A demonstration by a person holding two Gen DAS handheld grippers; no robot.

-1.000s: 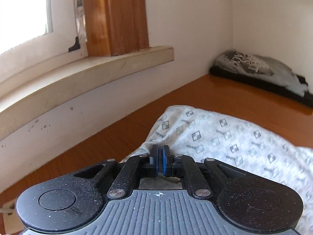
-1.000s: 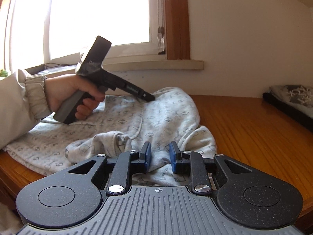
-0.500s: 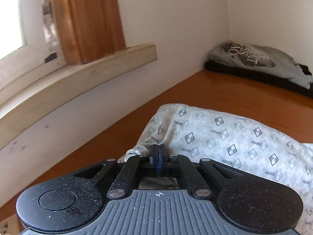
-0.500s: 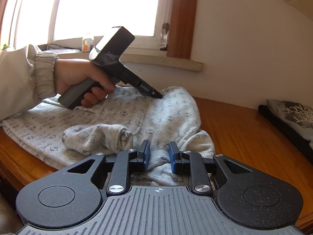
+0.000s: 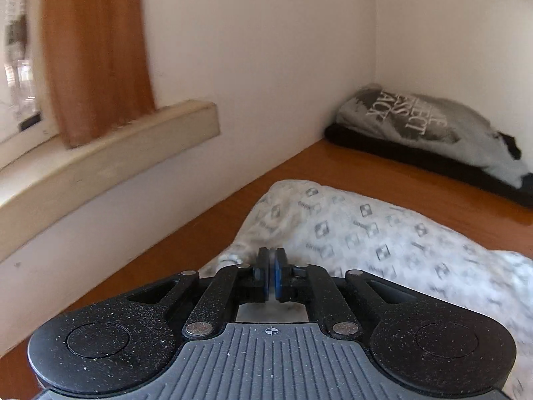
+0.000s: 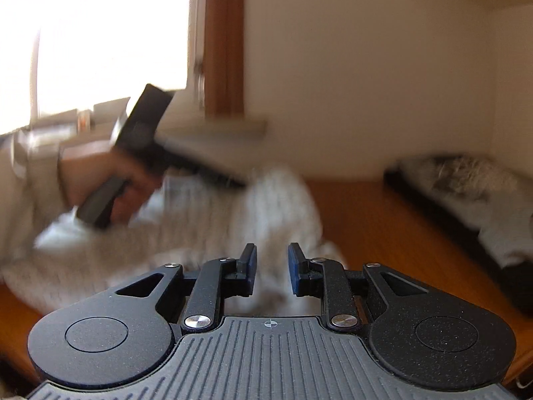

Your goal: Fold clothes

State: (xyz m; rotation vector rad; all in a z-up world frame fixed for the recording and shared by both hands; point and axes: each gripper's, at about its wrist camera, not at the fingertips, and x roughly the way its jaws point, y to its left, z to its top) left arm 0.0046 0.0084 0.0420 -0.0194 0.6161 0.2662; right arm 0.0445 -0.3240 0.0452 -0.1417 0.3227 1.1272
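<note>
A pale grey cotton garment printed with small checked squares lies rumpled on the glossy orange-brown wooden surface, filling the lower right of the left wrist view and the lower left and middle of the right wrist view. The left gripper has its fingers pressed together on a raised fold at the garment's near edge; a sliver of cloth shows between the blue pads. In the blurred right wrist view this same gripper appears at centre left, gripped by a person's hand in a cream sleeve, with its tip at the garment's far edge. The right gripper has its fingers spread apart over the near part of the cloth, nothing visibly pinched between them.

The step looks like carrying one edge across to make a fold. To do it well, the pinch should stay firm, the lifted edge low and taut, and the free gripper should pin or take a matching corner so the cloth travels square.

By count: one patterned garment being worked, two grippers, and one finished stack at the right, a grey printed T-shirt on a folded black garment. A pale window sill and brown wooden frame sit at upper left.
</note>
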